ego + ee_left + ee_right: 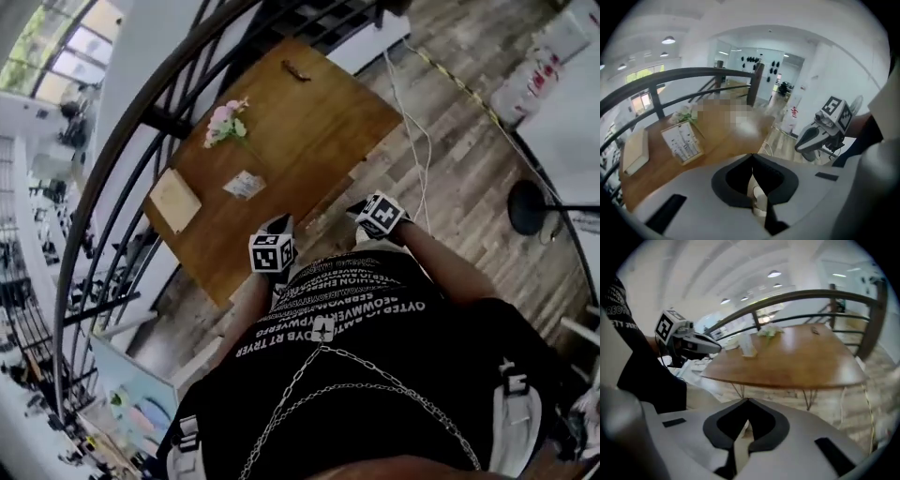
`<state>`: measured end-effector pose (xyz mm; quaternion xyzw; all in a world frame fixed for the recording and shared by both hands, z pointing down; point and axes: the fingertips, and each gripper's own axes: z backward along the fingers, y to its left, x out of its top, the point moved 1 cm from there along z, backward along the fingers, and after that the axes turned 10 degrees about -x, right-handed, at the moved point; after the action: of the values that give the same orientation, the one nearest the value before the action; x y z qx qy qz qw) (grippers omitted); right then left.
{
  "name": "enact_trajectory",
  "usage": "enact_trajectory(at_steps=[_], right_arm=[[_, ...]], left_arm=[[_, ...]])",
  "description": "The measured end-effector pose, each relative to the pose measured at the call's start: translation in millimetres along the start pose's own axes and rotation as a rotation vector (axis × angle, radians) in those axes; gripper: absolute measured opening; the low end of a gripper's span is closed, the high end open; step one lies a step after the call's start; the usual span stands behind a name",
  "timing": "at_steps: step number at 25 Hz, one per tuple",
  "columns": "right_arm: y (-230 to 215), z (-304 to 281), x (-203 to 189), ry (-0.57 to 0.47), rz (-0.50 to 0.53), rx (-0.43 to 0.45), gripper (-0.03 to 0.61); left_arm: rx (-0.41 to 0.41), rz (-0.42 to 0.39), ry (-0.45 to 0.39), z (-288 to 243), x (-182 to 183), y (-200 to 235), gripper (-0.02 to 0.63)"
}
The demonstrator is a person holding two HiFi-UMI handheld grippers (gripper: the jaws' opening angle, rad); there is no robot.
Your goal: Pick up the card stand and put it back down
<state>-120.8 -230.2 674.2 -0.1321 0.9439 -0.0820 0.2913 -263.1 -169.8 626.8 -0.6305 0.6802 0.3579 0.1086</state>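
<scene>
Standing at the near edge of a wooden bench (309,122), a person holds the left tongs (278,225) and the right tongs (359,208) close to the body. Both are closed with nothing between the tips, apparently because the pick-up has not begun. The card stand (245,185) stands on the bench ahead of the left tongs and well apart from them, forward and to the left of the right tongs. It is propped so that its printed face meets the left gripper view, but the print is too small to read. Beyond it lie a small bunch of flowers (225,122), and to its left a pale pad (175,200). Rows of white lettering cross the person's black shirt (356,309), upside down here and not reliably legible. Reaching the stand looks likely to call for a forward reach across the bench.
</scene>
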Motion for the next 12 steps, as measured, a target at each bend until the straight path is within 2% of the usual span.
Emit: enact_trajectory(at_steps=[3,5,7,9,12], right_arm=[[-42,52,-89,-0.029,-0.321,-0.249,0.014],[-42,101,-140,-0.102,-0.541,-0.421,0.014],[-27,152,-164,-0.213,-0.686,-0.563,0.014],[-7,196,-161,-0.33,-0.734,-0.662,0.014],[39,235,-148,-0.433,-0.71,-0.763,0.014]], left_arm=[[-0.126,-0.143,0.021,-18,17,-33,0.029],[-0.217,-0.229,0.048,-19,15,-58,0.029],[-0.293,-0.302,0.055,-15,9,-77,0.029],[-0.342,-0.352,0.051,-11,0,-89,0.029],[-0.397,-0.405,0.077,-1,-27,-100,0.029]])
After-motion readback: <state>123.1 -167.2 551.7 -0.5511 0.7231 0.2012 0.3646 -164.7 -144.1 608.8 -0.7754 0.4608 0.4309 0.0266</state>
